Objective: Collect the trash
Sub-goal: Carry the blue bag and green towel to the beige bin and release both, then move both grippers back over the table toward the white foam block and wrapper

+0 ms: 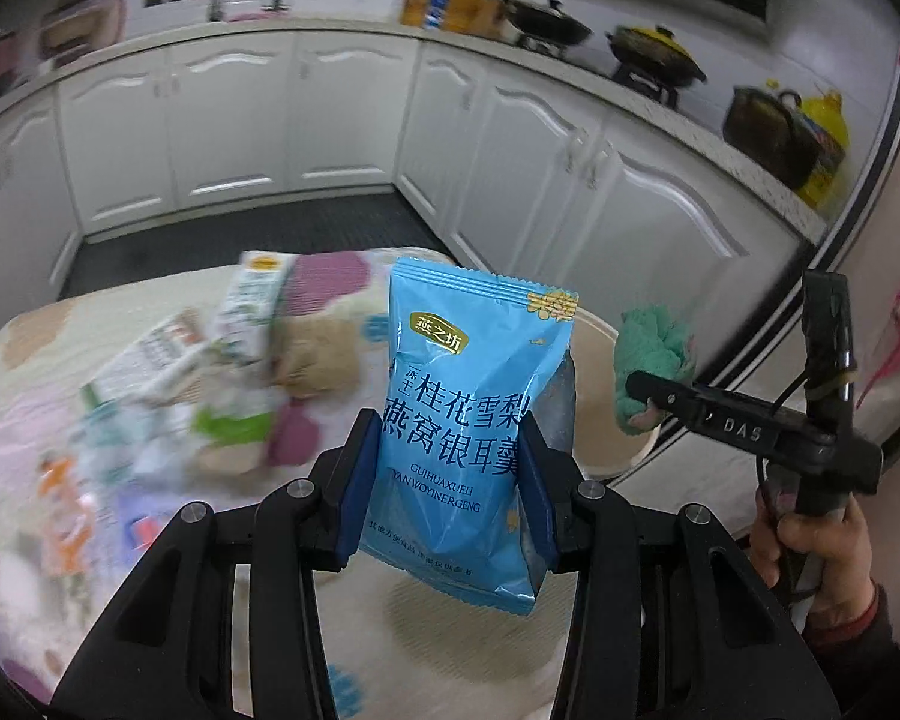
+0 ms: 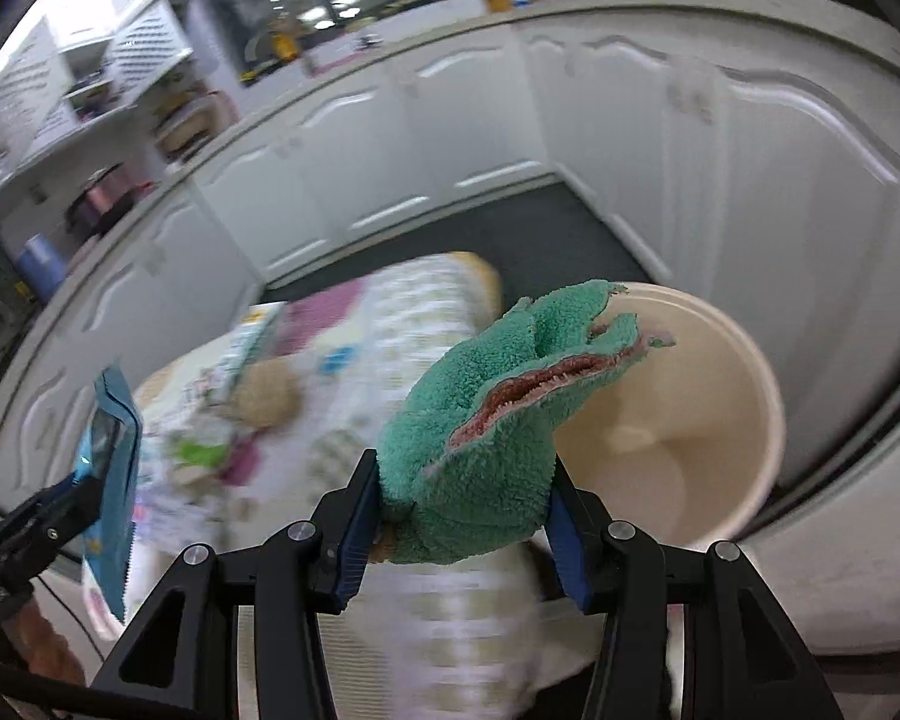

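My left gripper point(image 1: 447, 489) pinches a glossy, crinkly blue foil packet point(image 1: 468, 396); my right gripper point(image 2: 465, 519) squeezes a fuzzy green terry cloth point(image 2: 498, 414) above a smooth matt bin point(image 2: 756, 420).

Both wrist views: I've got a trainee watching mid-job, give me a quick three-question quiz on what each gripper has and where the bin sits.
1. True or false: the left gripper is shut on a blue snack packet.
2. What does the right gripper hold? A) a milk carton B) a green fuzzy cloth C) nothing
3. Fill in: in the right wrist view, the cream bin is seen ____ the cloth, its mouth open.

Key:
1. True; the jaws pinch the packet's sides.
2. B
3. Behind, slightly to the right.
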Tool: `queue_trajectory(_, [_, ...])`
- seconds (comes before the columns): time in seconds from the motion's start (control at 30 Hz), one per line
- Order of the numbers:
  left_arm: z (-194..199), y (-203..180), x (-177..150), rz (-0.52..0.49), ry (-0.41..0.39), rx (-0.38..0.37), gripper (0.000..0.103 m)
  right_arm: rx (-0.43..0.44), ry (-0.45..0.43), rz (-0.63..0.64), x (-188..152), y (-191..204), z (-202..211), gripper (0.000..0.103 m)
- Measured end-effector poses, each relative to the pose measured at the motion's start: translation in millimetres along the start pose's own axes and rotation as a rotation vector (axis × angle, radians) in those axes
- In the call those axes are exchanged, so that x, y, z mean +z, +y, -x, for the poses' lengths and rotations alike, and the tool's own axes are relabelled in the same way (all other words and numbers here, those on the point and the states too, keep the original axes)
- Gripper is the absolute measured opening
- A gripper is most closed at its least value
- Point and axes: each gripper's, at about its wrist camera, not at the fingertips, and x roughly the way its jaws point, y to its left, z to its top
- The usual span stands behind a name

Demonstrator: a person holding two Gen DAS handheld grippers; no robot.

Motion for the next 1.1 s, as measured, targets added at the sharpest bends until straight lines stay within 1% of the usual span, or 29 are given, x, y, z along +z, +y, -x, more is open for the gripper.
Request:
queue_trajectory(0.1, [-26.5, -23.0, 9.9, -0.02, 0.024, -0.016, 0.042, -0.062, 0.009, -0.013, 1.2, -20.8, -9.0, 0.049])
queue_trajectory(0.23, [-65.5, -49.5, 22.7, -0.028, 0.06, -0.039, 0.043, -0.091, 0.045, -0.029, -1.1, -44.0, -28.0, 0.049])
queue_trajectory(0.37, [-98.3, -62.5, 29.1, -0.027, 0.083, -0.048, 0.045, -0.12, 0.073, -0.039, -2.8, -63.1, -43.0, 0.049])
queue_trajectory(0.47, [-118.3, -65.6, 34.4, -0.001, 0.098, -0.062, 0.047, -0.139, 0.074, -0.056, 0.3, -77.0, -51.2, 0.05])
queue_trajectory(0.5, [-125.6, -65.7, 36.1, 0.018, 0.101, -0.072, 0.049, -0.143, 0.073, -0.062, 1.2, -80.5, -52.6, 0.052])
queue_trajectory(0.57, [-135.6, -64.6, 37.7, 0.057, 0.103, -0.09, 0.061, -0.15, 0.065, -0.081, 1.8, -88.8, -54.6, 0.06])
queue_trajectory(0.6, [-139.1, -64.4, 38.2, 0.068, 0.105, -0.094, 0.063, -0.154, 0.064, -0.09, 2.2, -92.3, -55.2, 0.064])
queue_trajectory(0.63, [-142.7, -65.2, 39.1, 0.074, 0.106, -0.098, 0.065, -0.158, 0.06, -0.095, 1.6, -96.7, -55.2, 0.072])
queue_trajectory(0.67, [-145.7, -65.9, 39.6, 0.08, 0.108, -0.104, 0.066, -0.161, 0.055, -0.1, 1.5, -98.3, -54.6, 0.074])
queue_trajectory(0.77, [-146.6, -68.7, 39.1, 0.083, 0.11, -0.12, 0.069, -0.157, 0.061, -0.102, -1.5, -101.2, -55.2, 0.074])
queue_trajectory(0.93, [-134.8, -66.7, 34.4, 0.069, 0.093, -0.084, 0.069, -0.133, 0.082, -0.114, -5.8, -95.7, -59.4, 0.074])
queue_trajectory(1.03, [-123.4, -60.1, 30.7, 0.073, 0.08, -0.051, 0.069, -0.122, 0.083, -0.093, -11.7, -84.8, -57.8, 0.074])
queue_trajectory(1.1, [-114.3, -54.8, 26.5, 0.068, 0.068, -0.013, 0.069, -0.117, 0.083, -0.073, -12.6, -76.7, -58.2, 0.074])
